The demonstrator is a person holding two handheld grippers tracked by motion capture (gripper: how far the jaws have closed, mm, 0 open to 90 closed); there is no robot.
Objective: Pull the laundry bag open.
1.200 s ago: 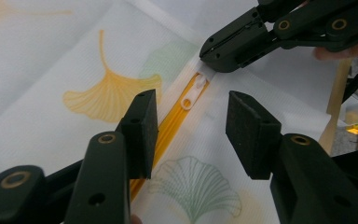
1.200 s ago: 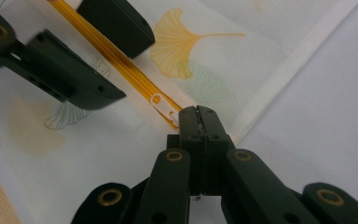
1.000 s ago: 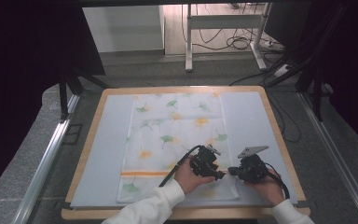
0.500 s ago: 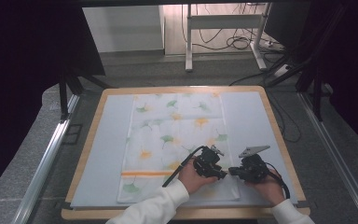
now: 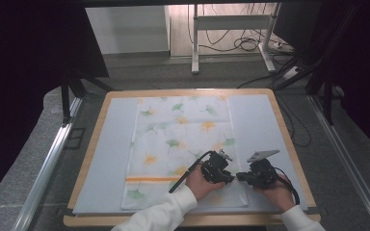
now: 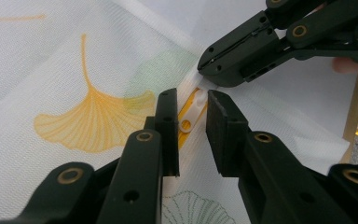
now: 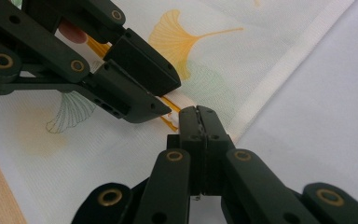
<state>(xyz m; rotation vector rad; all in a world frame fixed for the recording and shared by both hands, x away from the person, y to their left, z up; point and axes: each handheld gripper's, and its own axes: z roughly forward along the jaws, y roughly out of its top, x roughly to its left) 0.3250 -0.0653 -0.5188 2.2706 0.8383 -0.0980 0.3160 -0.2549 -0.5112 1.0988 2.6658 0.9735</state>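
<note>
Wood-rimmed table (image 5: 92, 159), pale mat, printed fabric cover (image 5: 173, 144) spread flat: zipper work at its near right edge.

The cover is light, soft and will bunch; take it at the seam beside the zipper. The right gripper (image 7: 198, 112) is clenched on that edge. The left gripper (image 6: 192, 116), jaws just closing, straddles the white zipper pull (image 6: 189, 114) directly ahead between its pads, gap remaining, not yet pinched.
</note>
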